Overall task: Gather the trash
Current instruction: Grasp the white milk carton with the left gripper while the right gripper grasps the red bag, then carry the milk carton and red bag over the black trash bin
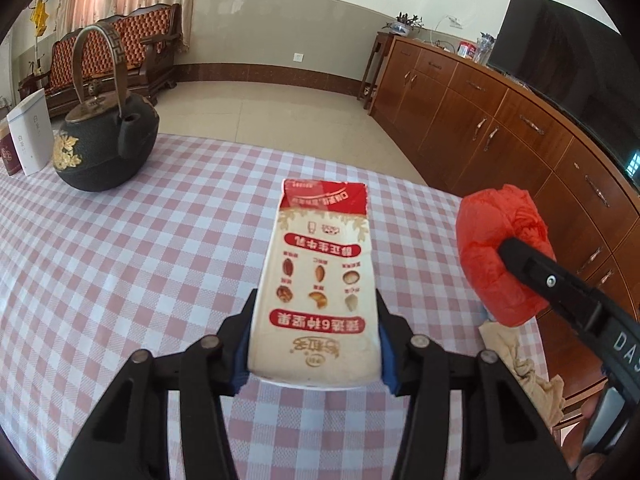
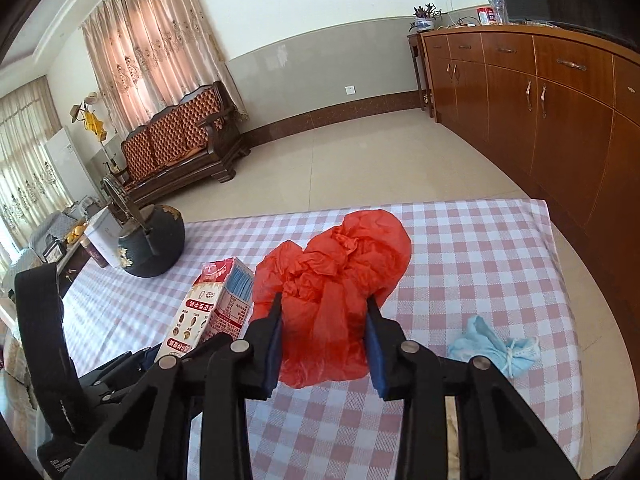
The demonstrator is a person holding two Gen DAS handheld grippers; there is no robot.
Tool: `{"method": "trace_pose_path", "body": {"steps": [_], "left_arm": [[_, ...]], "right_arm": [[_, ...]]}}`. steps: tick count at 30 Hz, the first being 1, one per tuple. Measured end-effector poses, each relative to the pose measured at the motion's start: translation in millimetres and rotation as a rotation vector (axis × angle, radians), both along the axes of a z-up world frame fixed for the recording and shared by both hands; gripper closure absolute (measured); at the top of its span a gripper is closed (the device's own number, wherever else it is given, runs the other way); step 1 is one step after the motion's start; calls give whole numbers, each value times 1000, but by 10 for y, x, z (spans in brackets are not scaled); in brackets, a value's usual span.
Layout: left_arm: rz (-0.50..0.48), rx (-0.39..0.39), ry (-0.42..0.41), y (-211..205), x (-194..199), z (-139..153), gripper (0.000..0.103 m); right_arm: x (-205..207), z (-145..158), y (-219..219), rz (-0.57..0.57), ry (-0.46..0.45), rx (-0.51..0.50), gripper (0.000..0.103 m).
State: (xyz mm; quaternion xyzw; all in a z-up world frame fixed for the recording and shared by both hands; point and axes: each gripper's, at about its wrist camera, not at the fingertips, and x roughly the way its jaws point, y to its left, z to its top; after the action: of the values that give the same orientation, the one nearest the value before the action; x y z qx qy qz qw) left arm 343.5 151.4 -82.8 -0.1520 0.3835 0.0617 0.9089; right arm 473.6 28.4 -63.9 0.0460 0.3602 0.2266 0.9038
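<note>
A cream and red drink carton [image 1: 320, 276] is clamped between the blue pads of my left gripper [image 1: 316, 308], held a little above the pink checked tablecloth [image 1: 140, 248]. The same carton [image 2: 208, 312] shows at the left of the right wrist view. My right gripper [image 2: 324, 308] is shut on a crumpled red plastic bag [image 2: 336, 272], which bulges out ahead of the fingers. That bag [image 1: 500, 256] and one right finger appear at the right of the left wrist view. A crumpled light blue mask [image 2: 492, 344] lies on the cloth to the right.
A black iron teapot [image 1: 104, 136] with gold flowers stands at the table's far left, with a white box [image 1: 30, 132] beside it. A beige cloth [image 1: 520, 368] hangs at the table's right edge. A wooden cabinet [image 2: 540, 92] lines the right wall and a sofa [image 2: 180, 136] stands beyond.
</note>
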Motion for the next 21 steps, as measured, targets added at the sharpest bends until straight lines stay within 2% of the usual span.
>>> {"method": "trace_pose_path", "body": {"steps": [9, 15, 21], "left_arm": [[-56, -9, -38, -265, -640, 230, 51], [-131, -10, -59, -614, -993, 342, 51], [-212, -20, -68, -1044, -1269, 407, 51]], "right_arm": [[-899, 293, -489, -34, -16, 30, 66], [-1540, 385, -940, -95, -21, 26, 66], [-2012, 387, -1416, -179, -8, 32, 66]]}}
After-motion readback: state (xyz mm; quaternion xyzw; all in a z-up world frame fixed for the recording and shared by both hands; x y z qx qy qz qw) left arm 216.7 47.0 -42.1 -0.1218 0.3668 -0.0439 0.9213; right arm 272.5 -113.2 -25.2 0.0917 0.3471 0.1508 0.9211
